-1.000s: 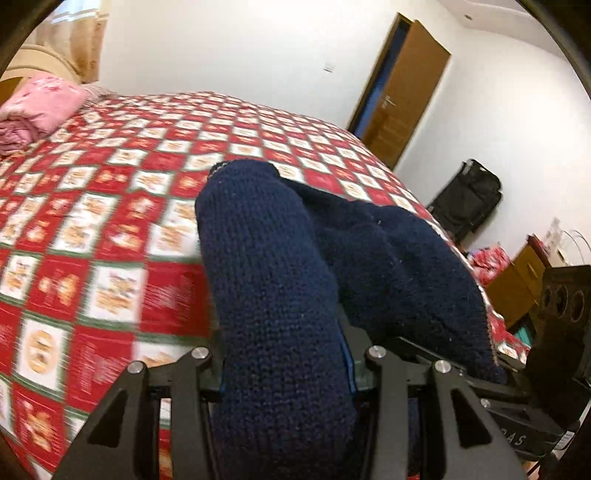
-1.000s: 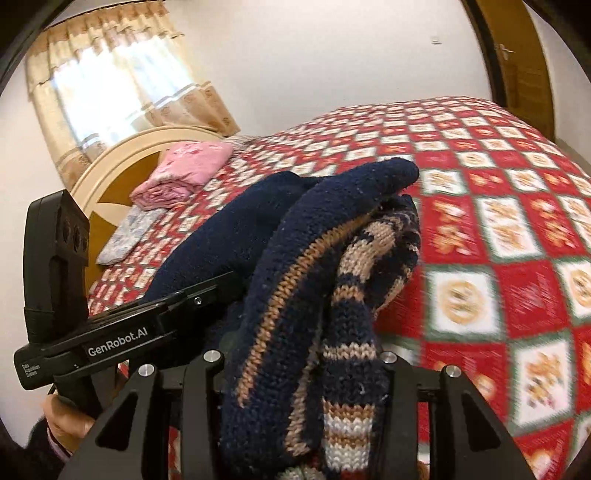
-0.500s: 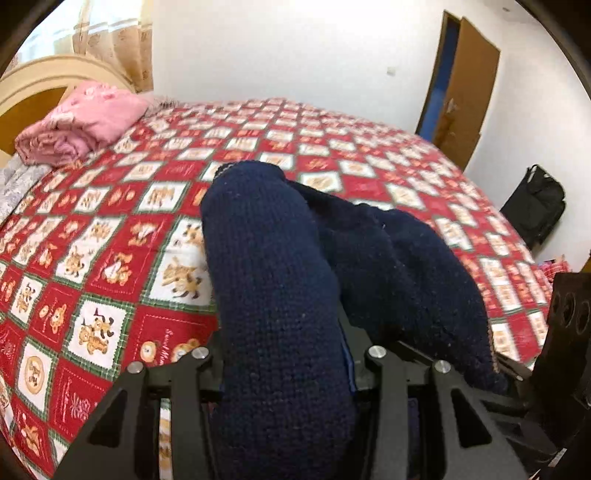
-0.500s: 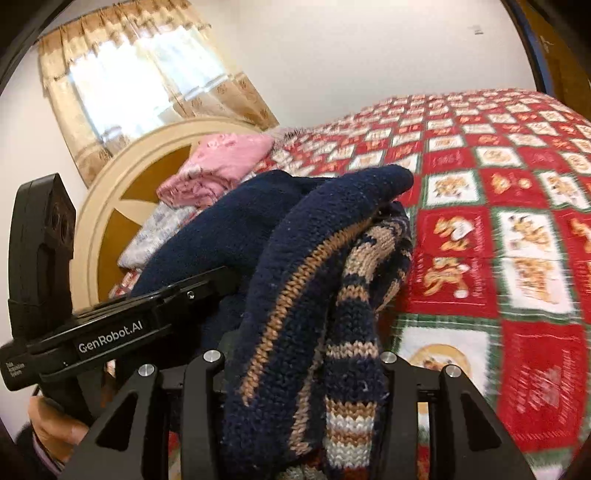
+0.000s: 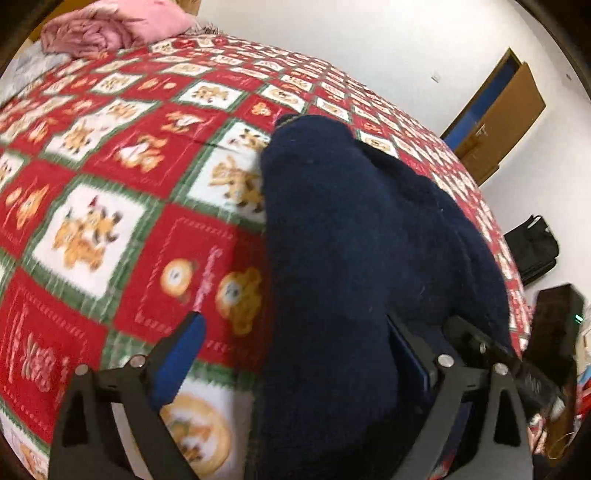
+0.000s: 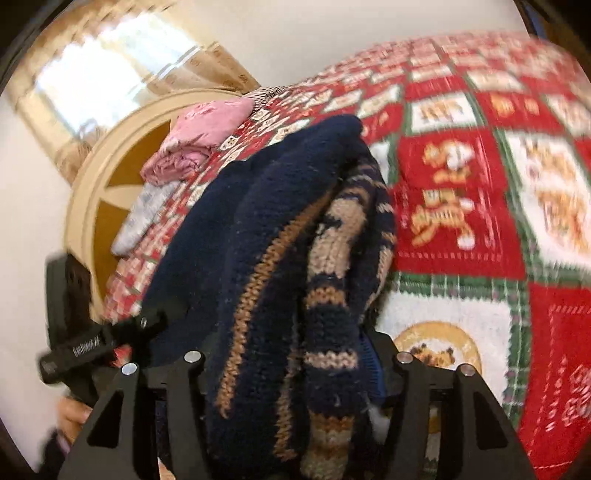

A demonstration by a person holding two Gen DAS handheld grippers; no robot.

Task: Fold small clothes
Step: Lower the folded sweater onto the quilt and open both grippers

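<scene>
A bed (image 5: 110,177) fills both views, covered by a quilt (image 6: 480,184) of red and white squares with green borders and cartoon animal prints. Behind it stand white walls, a curtained window (image 6: 110,66) over a rounded cream headboard (image 6: 96,192), and a brown door (image 5: 498,122) at the far side. A black bag (image 5: 532,247) sits on the floor past the bed's edge.

A navy knitted sweater (image 5: 332,258) with tan and cream stripes on its inner folds (image 6: 332,236) lies bunched on the quilt, running between the two claws. Near the headboard rests a folded pink garment (image 5: 107,29), with a pale grey one (image 6: 144,218) just beside it.

The left claw (image 5: 295,347) has its jaws opening: its left blue pad (image 5: 184,354) stands clear of the wool, while the sweater lies between the jaws, against the right one. The right claw (image 6: 291,373) is opening too, with the thick fold between its jaws; whether the pads press it I cannot tell. A hand (image 6: 72,417) shows at the lower left of the right view, under the left claw's handle.
</scene>
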